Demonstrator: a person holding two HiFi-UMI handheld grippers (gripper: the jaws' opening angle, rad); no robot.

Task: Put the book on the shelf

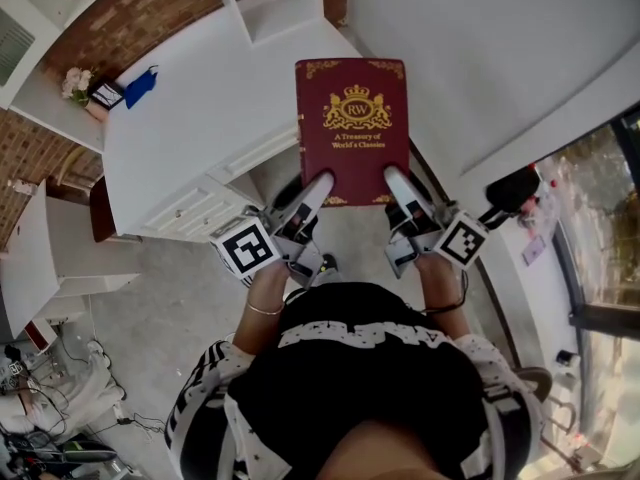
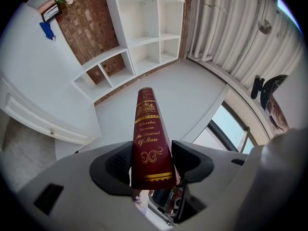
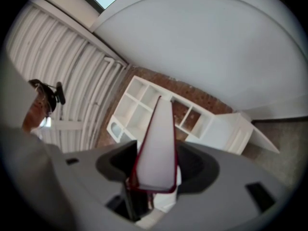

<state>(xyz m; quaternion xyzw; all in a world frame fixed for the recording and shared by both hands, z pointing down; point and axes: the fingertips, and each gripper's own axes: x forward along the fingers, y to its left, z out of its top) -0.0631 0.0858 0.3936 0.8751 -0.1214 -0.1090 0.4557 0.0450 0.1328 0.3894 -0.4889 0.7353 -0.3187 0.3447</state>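
Observation:
A dark red book [image 1: 352, 128] with gold lettering on its cover is held flat in the air by both grippers, in front of the person. My left gripper [image 1: 312, 196] is shut on the book's near left corner; in the left gripper view the gilt spine [image 2: 150, 141] stands between the jaws. My right gripper [image 1: 397, 190] is shut on the near right corner, and the right gripper view has the white page edge [image 3: 158, 150] clamped between the jaws. A white shelf unit [image 2: 154, 30] with open compartments stands against a brick wall ahead.
A white counter [image 1: 210, 108] with drawers lies to the left, carrying flowers [image 1: 76, 83], a small frame and a blue object [image 1: 141, 86]. A curved white wall [image 1: 480, 58] and windows are at the right. The person's dark clothing [image 1: 350, 388] fills the lower view.

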